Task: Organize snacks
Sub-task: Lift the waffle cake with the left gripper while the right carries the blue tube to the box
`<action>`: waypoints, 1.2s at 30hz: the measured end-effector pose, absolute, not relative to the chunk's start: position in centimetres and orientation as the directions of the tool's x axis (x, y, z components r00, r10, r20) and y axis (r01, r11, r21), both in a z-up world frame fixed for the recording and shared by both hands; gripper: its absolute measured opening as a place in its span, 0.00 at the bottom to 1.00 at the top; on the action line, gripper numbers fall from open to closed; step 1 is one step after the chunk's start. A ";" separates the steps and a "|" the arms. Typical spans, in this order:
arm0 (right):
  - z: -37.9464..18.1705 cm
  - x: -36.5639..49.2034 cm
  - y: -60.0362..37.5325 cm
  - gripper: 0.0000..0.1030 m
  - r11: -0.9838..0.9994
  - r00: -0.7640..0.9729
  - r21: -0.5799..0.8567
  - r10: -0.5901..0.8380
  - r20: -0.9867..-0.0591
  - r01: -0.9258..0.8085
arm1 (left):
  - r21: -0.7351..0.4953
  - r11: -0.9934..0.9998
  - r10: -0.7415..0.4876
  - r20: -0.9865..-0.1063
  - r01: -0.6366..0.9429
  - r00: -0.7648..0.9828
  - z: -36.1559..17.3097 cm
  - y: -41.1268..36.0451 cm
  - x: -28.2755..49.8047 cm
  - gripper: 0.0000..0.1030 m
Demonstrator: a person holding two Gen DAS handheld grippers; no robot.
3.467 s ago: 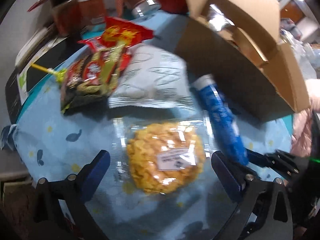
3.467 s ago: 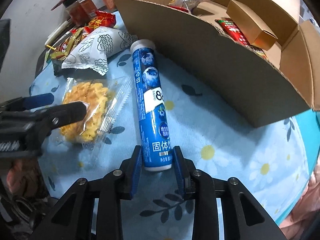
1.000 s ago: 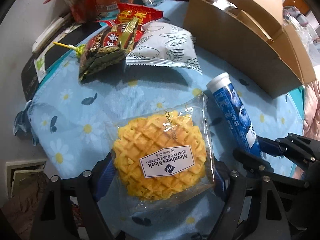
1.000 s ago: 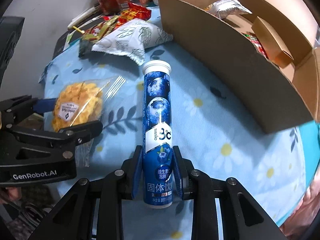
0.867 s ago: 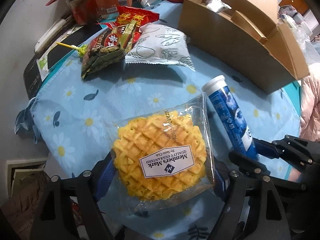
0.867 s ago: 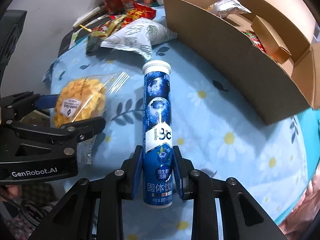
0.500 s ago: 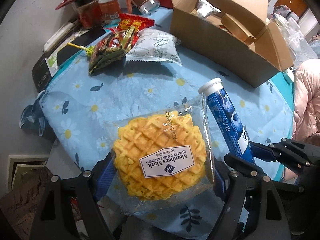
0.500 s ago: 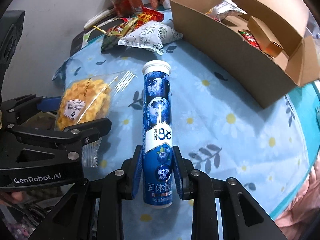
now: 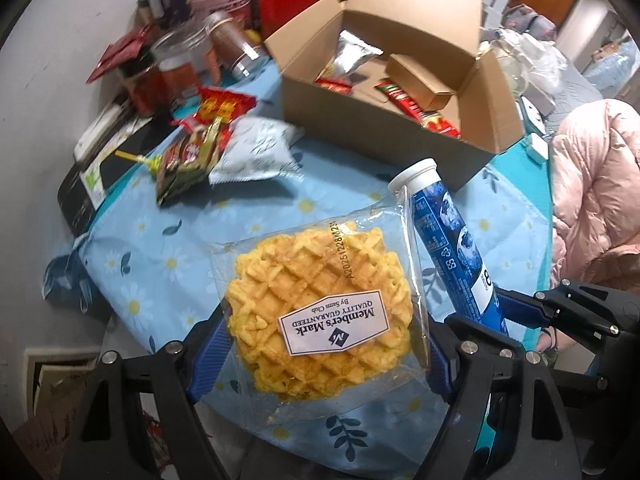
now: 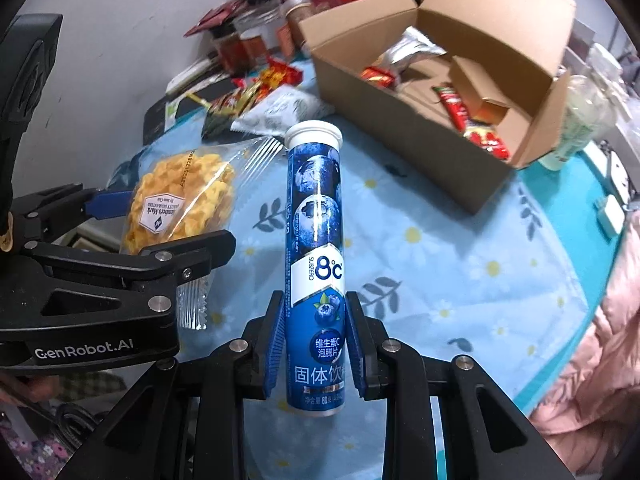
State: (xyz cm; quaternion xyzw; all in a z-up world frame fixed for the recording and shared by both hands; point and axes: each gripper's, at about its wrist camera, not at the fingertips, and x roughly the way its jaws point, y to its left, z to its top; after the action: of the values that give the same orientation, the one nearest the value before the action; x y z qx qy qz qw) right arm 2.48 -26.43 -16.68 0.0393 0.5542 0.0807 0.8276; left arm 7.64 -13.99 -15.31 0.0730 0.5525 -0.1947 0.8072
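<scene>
We have both snacks off the table. The blue tablet tube (image 10: 315, 264) is clamped near its base in our right gripper (image 10: 315, 340), jaws narrow and tight on it, its white cap pointing toward the open cardboard box (image 10: 408, 120). The bagged waffle cake (image 9: 320, 312) sits between the widely spread blue pads of our left gripper (image 9: 320, 344), which press on the sides of the wrapper; it hangs just beside the tube, on the side away from the box.

The box already holds a silver pouch (image 9: 354, 54), red packets and a small carton, so free room looks limited. The tube is long and held low, so its cap could catch the box's near wall and pivot in the grip. The cake's slippery film could slide out if we tilt. Short of the box lie a white pouch (image 9: 256, 148) and red-and-green packets (image 9: 196, 148) on the daisy tablecloth (image 10: 460, 264).
</scene>
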 end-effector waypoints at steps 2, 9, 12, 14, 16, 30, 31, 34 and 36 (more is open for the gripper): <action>-16.3 2.6 -27.0 0.27 0.984 0.377 0.163 0.179 -0.909 -0.075 | -0.112 0.910 -0.247 -0.920 0.399 0.304 -15.1 -14.2 7.9 0.79; -14.3 4.2 -28.4 0.27 0.987 0.402 0.149 0.163 -0.901 -0.067 | -0.139 0.903 -0.279 -0.909 0.406 0.309 -13.5 -15.5 9.9 0.79; -12.9 5.4 -28.9 0.27 0.989 0.426 0.131 0.148 -0.893 -0.068 | -0.121 0.896 -0.285 -0.895 0.427 0.344 -12.0 -16.1 10.7 0.79; -11.8 6.1 -29.2 0.27 0.989 0.448 0.132 0.148 -0.882 -0.067 | -0.123 0.892 -0.295 -0.886 0.434 0.357 -11.0 -16.4 11.4 0.79; -10.8 7.0 -29.5 0.27 0.989 0.462 0.132 0.145 -0.875 -0.061 | -0.125 0.890 -0.306 -0.876 0.439 0.372 -10.0 -16.7 12.4 0.79; -8.4 13.5 -33.0 0.27 0.988 0.516 0.151 0.125 -0.847 0.010 | -0.150 0.870 -0.356 -0.851 0.470 0.387 -7.8 -18.8 19.2 0.79; -8.5 13.9 -33.2 0.27 0.988 0.518 0.150 0.121 -0.847 0.016 | -0.154 0.865 -0.362 -0.850 0.477 0.383 -7.8 -19.1 19.8 0.79; -8.7 15.4 -34.3 0.27 0.985 0.520 0.165 0.118 -0.846 0.045 | -0.154 0.856 -0.372 -0.847 0.493 0.381 -7.9 -20.0 21.3 0.79; -8.9 16.2 -34.9 0.27 0.984 0.519 0.169 0.114 -0.847 0.059 | -0.158 0.846 -0.381 -0.847 0.510 0.370 -8.1 -20.8 22.6 0.79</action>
State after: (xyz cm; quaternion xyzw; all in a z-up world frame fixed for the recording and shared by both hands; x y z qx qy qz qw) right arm 16.20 -34.89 -8.93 0.0884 0.4899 0.0160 0.8671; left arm 22.56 -20.78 -8.12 0.0654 0.4919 -0.2699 0.8252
